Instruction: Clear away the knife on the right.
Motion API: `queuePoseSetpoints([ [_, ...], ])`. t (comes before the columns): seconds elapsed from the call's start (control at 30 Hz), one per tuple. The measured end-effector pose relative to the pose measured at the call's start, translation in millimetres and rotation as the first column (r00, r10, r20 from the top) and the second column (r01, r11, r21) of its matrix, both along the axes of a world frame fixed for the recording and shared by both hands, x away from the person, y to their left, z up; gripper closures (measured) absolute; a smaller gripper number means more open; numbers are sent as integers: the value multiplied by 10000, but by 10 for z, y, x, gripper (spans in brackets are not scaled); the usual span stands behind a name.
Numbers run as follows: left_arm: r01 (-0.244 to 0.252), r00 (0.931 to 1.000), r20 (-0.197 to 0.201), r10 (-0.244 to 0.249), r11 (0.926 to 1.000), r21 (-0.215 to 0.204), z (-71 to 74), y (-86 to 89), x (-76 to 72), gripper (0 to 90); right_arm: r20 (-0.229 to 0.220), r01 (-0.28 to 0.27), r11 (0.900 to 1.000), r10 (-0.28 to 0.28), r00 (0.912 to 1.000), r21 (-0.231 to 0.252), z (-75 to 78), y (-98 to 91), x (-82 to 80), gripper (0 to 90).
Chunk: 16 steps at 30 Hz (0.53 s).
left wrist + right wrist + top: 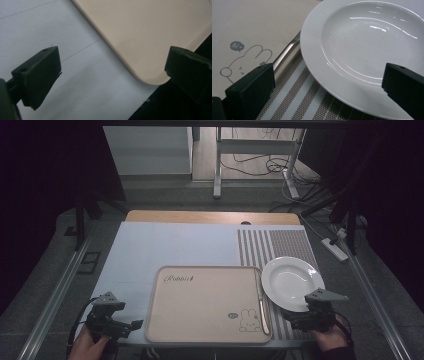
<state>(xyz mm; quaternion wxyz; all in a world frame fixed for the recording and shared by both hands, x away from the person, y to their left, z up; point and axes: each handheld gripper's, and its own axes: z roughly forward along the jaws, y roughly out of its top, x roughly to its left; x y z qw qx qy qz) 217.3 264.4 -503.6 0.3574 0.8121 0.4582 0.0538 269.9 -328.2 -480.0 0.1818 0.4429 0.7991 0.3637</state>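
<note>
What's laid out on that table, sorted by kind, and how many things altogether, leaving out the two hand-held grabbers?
Beige tray with a rabbit drawing: 1
White plate: 1
Metal utensil at the tray's right edge, kind unclear: 1
Striped placemat: 1
Pale sheet over the table: 1
Total: 5

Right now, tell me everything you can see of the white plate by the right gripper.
The white plate is round, glossy and ceramic-looking, with a broad flat rim around a shallow well, and it is empty. It sits upright on the striped mat, its left edge at the beige tray and over a metal utensil handle. The right gripper is open, jaws either side of its near rim, not touching.
</note>
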Motion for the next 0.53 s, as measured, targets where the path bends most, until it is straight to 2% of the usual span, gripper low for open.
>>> queuePoseSetpoints([
  [0.17, 13, 10000, 10, -13, 10000, 11, 0, 3, -3, 16, 38, 209, 9998, -209, 9998, 13, 13, -60, -51, 0],
  [0.53, 15, 10000, 6, -15, 10000, 12, 2, -3, 5, 17, -233, 464, 9986, -470, 9986, -233, 7, -119, -96, 0],
])
